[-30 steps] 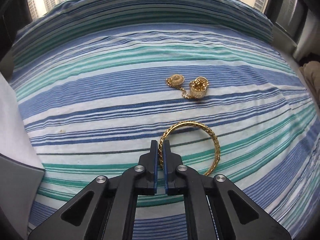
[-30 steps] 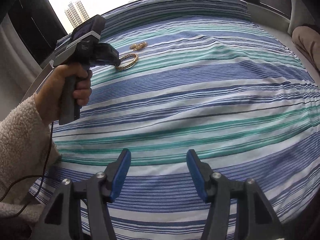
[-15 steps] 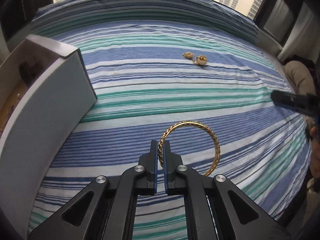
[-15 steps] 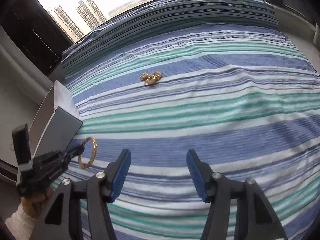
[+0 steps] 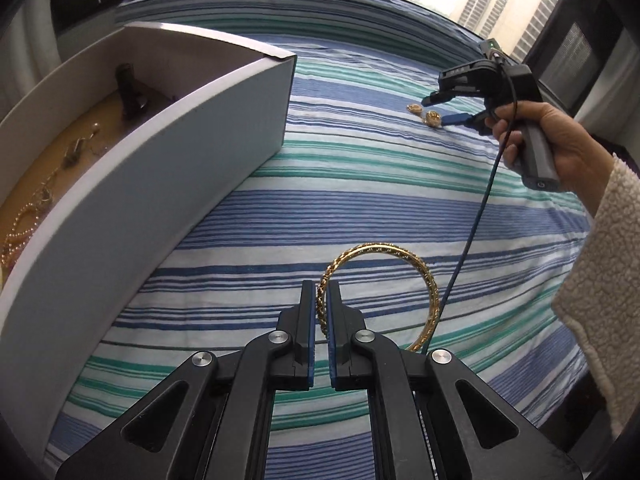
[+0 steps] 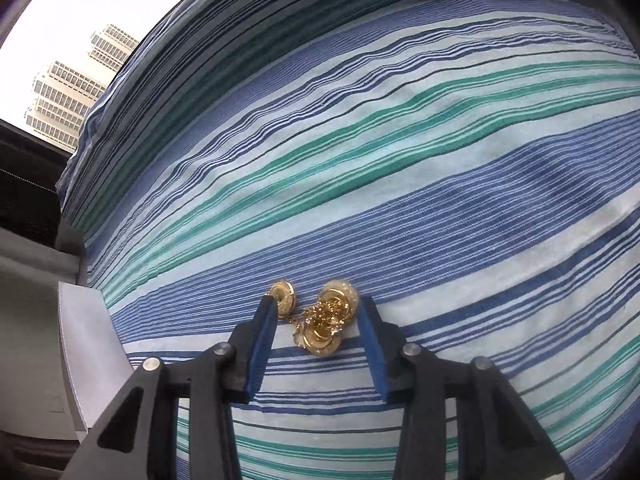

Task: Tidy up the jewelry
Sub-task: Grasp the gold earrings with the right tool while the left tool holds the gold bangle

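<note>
The gold bangle [image 5: 404, 264] stands on edge, its left rim pinched between the nearly closed fingers of the left gripper [image 5: 321, 300], raised over the striped bedsheet [image 5: 360, 184]. The gold earrings [image 6: 320, 320], joined by fine chain, lie on the sheet toward its far side, between the wide-open fingers of the right gripper [image 6: 316, 316], whose left blue pad [image 6: 262, 340] reaches one earring. Bare sheet stretches around them. Along the sheet's left edge sits a white box [image 5: 160, 168] holding a pearl strand [image 5: 16, 228] and other small pieces.
</note>
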